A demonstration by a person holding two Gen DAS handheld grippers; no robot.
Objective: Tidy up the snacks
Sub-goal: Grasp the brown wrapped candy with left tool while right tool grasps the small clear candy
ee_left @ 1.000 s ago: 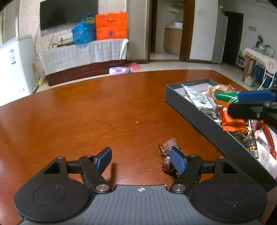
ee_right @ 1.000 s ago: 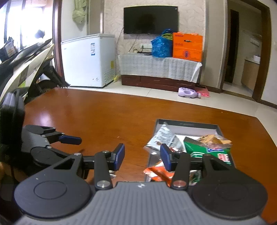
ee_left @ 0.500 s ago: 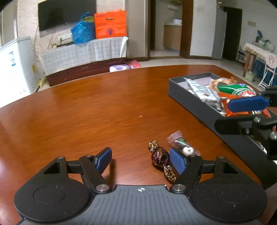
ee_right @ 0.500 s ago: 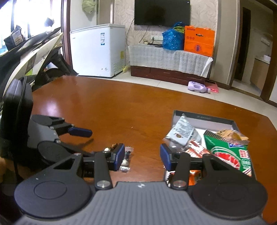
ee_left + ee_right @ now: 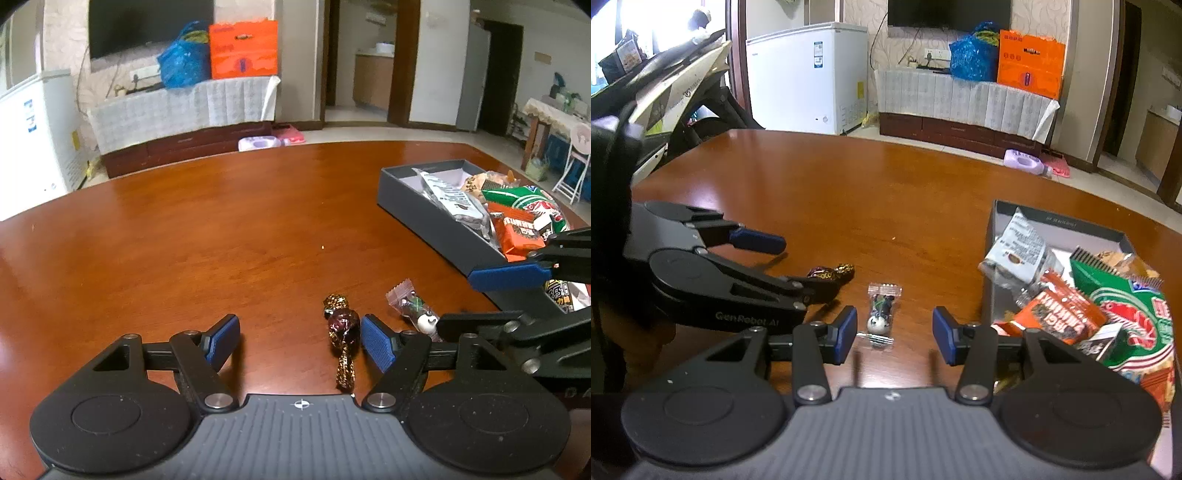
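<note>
Snacks mostly fill the grey box point(image 5: 1056, 225). Two candies remain on the worktop point(image 5: 221, 236): the foil-wrapped chocolate point(image 5: 343, 328) and clear-wrapped candy point(image 5: 881, 314), at six o'clock between each gripper's parted fingers, ungrasped.

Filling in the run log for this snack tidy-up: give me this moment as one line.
left gripper: open, around foil-wrapped chocolate | right gripper: open, around clear-wrapped candy | grey box: holds snack packets | both candies on table

A glossy reddish-brown wooden table point(image 5: 221, 229) bears a maroon-and-gold foil-wrapped chocolate point(image 5: 342, 328), a clear candy packet point(image 5: 882, 312) and a dark grey box point(image 5: 424, 206).
</note>
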